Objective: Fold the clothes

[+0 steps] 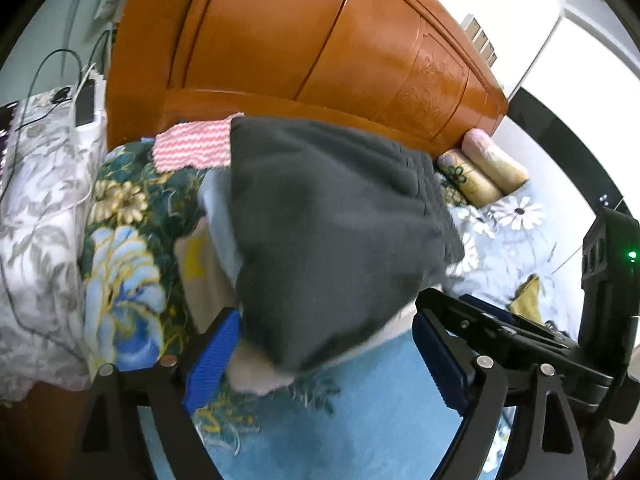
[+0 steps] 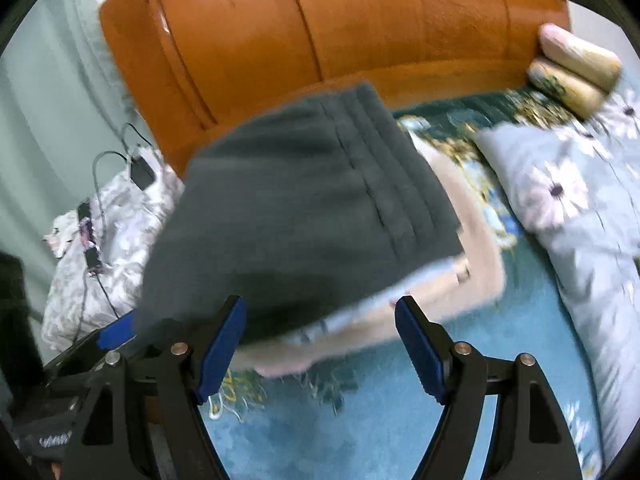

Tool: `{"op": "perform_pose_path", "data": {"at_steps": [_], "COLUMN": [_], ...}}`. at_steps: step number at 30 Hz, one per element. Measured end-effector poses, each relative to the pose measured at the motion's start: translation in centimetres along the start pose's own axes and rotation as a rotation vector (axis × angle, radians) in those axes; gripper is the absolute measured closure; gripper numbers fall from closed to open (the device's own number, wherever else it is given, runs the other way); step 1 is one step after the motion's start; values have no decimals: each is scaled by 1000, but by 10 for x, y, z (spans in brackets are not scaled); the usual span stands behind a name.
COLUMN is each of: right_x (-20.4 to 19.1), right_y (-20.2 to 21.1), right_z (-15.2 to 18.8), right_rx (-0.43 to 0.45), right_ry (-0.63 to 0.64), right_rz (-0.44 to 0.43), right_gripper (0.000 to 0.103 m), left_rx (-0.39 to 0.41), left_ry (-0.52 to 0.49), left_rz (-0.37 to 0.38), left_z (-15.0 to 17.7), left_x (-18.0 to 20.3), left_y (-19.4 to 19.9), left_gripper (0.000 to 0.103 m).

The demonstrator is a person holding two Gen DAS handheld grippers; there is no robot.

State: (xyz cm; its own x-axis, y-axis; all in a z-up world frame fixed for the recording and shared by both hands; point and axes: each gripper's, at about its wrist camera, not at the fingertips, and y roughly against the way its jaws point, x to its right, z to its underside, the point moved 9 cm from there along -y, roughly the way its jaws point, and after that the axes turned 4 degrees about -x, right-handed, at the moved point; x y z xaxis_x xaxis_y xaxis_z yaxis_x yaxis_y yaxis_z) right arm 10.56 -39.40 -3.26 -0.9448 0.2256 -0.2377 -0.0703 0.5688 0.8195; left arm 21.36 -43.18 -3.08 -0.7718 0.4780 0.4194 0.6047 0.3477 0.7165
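Observation:
A folded dark grey garment [image 1: 328, 236] lies on top of a stack of folded clothes, with a pale blue piece [image 1: 222, 224] and a beige piece [image 1: 204, 280] under it, on the bed. My left gripper [image 1: 324, 364] is open with its blue pads either side of the stack's near edge. My right gripper [image 2: 320, 350] is open just before the same grey garment [image 2: 304, 216]. The right gripper's body also shows at the right of the left wrist view [image 1: 520, 336].
An orange wooden headboard [image 1: 304, 48] stands behind the bed. A pink-white striped cloth [image 1: 192, 148] lies by it. Rolled pillows [image 1: 484, 172] and a grey flowered quilt [image 2: 580, 200] are at the right. A cloth-covered nightstand with cables [image 1: 44, 184] is at the left.

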Motion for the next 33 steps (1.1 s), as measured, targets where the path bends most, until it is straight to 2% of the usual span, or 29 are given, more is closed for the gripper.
{"op": "perform_pose_path", "data": {"at_steps": [5,8,12,19,28,33], "right_x": [10,14,23,35,45,45], "right_y": [8,12,17,18,23,29], "right_z": [23,32,43,60,81,83], "right_rx": [30,67,118,123,141,189], "right_ry": [-72,-114,-186,-214,-269,-279], "right_rz": [67,111,161,241,276,286], "right_gripper": [25,25,24,21,21,21], "left_rx": [3,45,60,26,-8,-12], "left_ry": [-1,5,1,-43,-61,-78], "left_rz": [-41,-90,-119,-106,-110,-110], "left_z": [19,28,40,61,74,74], "left_x": [-1,-5,-10,-9,-5,-5], "left_y": [6,10,8,2,-3,-2], "left_gripper": [5,0,0,0,0,0]}}
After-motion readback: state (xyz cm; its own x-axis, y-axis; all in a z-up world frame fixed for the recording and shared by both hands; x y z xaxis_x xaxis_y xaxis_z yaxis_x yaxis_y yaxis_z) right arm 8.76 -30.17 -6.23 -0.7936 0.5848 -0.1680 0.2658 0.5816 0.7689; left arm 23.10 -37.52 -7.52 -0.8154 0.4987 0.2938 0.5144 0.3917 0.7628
